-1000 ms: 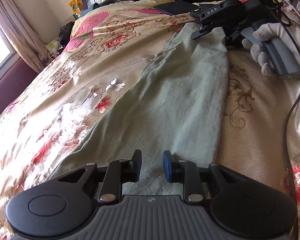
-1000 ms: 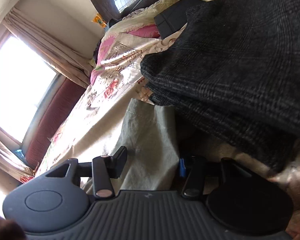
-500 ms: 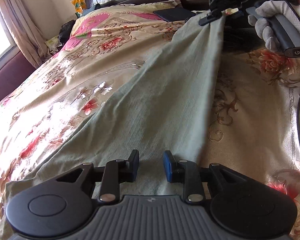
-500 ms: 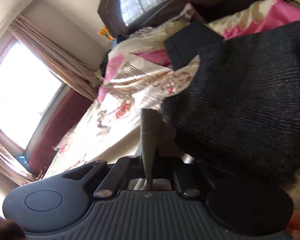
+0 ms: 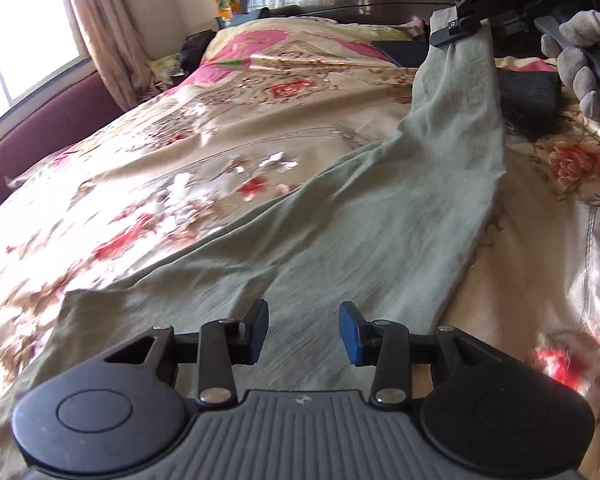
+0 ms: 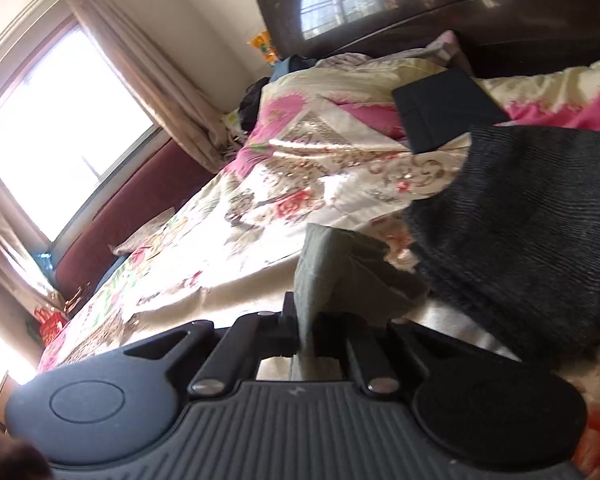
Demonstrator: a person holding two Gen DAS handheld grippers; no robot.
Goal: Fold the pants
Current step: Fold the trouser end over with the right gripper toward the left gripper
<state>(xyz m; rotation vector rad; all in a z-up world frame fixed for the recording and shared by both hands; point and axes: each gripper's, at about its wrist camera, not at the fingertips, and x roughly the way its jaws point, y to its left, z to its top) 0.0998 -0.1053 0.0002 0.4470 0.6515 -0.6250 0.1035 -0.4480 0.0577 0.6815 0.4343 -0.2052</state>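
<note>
Running away from the left gripper [image 5: 303,333] toward the headboard end of the bed, the pants [image 5: 364,216] are lying with their long axis almost straight ahead of that gripper and leaning a little to the right. The far end is being held up off the bedspread [image 5: 188,152] by the right gripper [image 5: 466,26], whose fingers are pinched tight on the cloth; in its own wrist view the same gripper [image 6: 306,338] is showing a bunched fold of green fabric [image 6: 332,276] squeezed between closed fingers. The left gripper's fingers are standing apart, hovering just above the near end and gripping nothing. So the right hand is owning the far end and the left is nearest the wide near end, which is probably where it needs to be closing next if the length is to be doubled over.

The garment is looking like thin, pale grey-green woven cloth, soft and limp, draping in a long slope from the raised end down to the bed, with shallow creases spreading leftward. Its near portion is lying flat and broad; whether that is the waistband is hard to say, since the picture is blurring there. A dark knitted garment [image 6: 532,232] is lying just beside the raised end, close enough that it could be snagging during a fold.
</note>
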